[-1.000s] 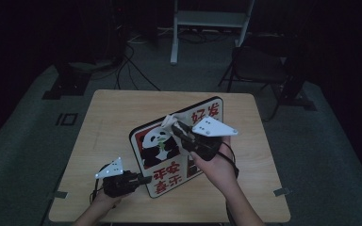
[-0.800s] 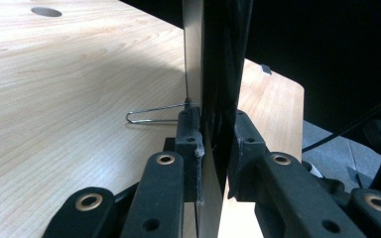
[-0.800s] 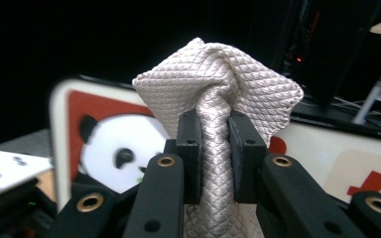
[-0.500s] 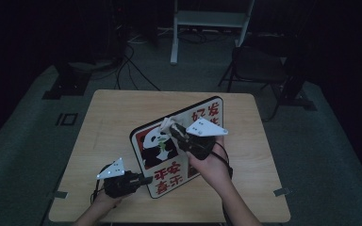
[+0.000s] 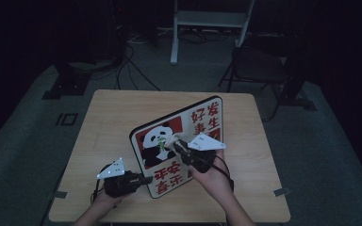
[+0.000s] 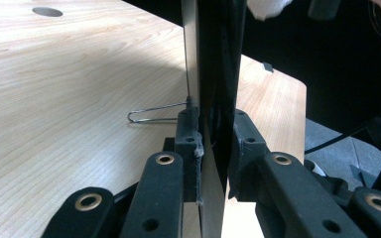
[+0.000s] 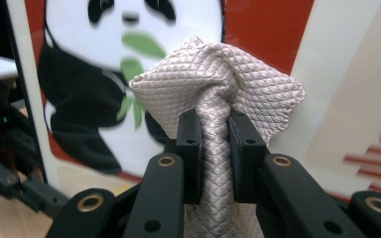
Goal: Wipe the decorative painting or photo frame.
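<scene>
A panda sign board (image 5: pixel 202 123) with red characters stands tilted upright on the wooden table (image 5: pixel 108 117). My left gripper (image 5: pixel 147 180) is shut on the board's lower left edge; in the left gripper view the board's edge (image 6: pixel 213 59) sits clamped between the jaws of the left gripper (image 6: pixel 212 144). My right gripper (image 5: pixel 176 145) is shut on a bunched beige cloth (image 5: pixel 171 140) that presses on the panda picture. In the right gripper view the quilted cloth (image 7: pixel 218 84) bulges out above the right gripper (image 7: pixel 213 129), against the board (image 7: pixel 327 99).
A thin wire stand (image 6: pixel 154 113) sticks out from the board's back onto the table, and a round hole (image 6: pixel 47 11) lies in the tabletop. Beyond the table stand a dark chair (image 5: pixel 259 66), a white frame (image 5: pixel 207 19) and floor cables (image 5: pixel 132 56).
My right gripper has come down the face of the board with the cloth, from the panda's upper part to its middle. The left gripper and the board have stayed put.
</scene>
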`<state>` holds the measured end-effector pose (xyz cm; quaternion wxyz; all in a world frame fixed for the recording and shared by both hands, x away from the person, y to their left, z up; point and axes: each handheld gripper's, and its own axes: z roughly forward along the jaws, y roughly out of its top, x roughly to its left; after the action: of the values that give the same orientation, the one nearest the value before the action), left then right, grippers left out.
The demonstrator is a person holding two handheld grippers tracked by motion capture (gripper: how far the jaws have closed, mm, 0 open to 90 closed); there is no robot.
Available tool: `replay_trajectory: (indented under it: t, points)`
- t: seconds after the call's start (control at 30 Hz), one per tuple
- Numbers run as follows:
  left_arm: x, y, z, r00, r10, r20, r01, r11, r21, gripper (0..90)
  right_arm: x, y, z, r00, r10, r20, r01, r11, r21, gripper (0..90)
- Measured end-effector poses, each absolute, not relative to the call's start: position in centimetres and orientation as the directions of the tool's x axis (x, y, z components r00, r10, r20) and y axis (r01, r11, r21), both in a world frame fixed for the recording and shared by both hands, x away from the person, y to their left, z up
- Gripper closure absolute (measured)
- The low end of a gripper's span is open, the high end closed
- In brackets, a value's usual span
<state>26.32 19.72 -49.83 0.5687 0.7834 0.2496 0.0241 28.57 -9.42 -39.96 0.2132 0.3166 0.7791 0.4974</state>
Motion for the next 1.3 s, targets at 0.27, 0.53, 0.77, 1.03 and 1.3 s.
replay_trajectory:
  t: [0.27,0.53,0.77,1.03,1.3]
  points:
    - [26.3,19.7,-49.8,0.874,0.419,-0.247,0.364,-0.227,0.903,78.9,27.9,-9.9,-42.9,-0.711,0.703,0.006,0.337,0.333,0.881,77.9]
    - [26.3,19.7,-49.9,0.874,0.418,-0.246,0.363,-0.226,0.904,78.9,27.3,-10.2,-45.5,-0.713,0.701,0.026,0.392,0.367,0.844,77.9]
    - [26.3,19.7,-49.9,0.874,0.419,-0.245,0.362,-0.227,0.904,78.9,27.0,-10.6,-47.3,-0.712,0.7,0.052,0.432,0.379,0.818,77.9]
    - [26.3,19.7,-49.9,0.875,0.418,-0.245,0.361,-0.226,0.905,78.9,26.7,-10.8,-49.0,-0.71,0.701,0.075,0.476,0.398,0.784,77.9]
    - [26.4,19.7,-49.9,0.875,0.417,-0.247,0.362,-0.224,0.905,78.9,26.5,-10.8,-50.4,-0.709,0.7,0.083,0.507,0.424,0.75,77.8]
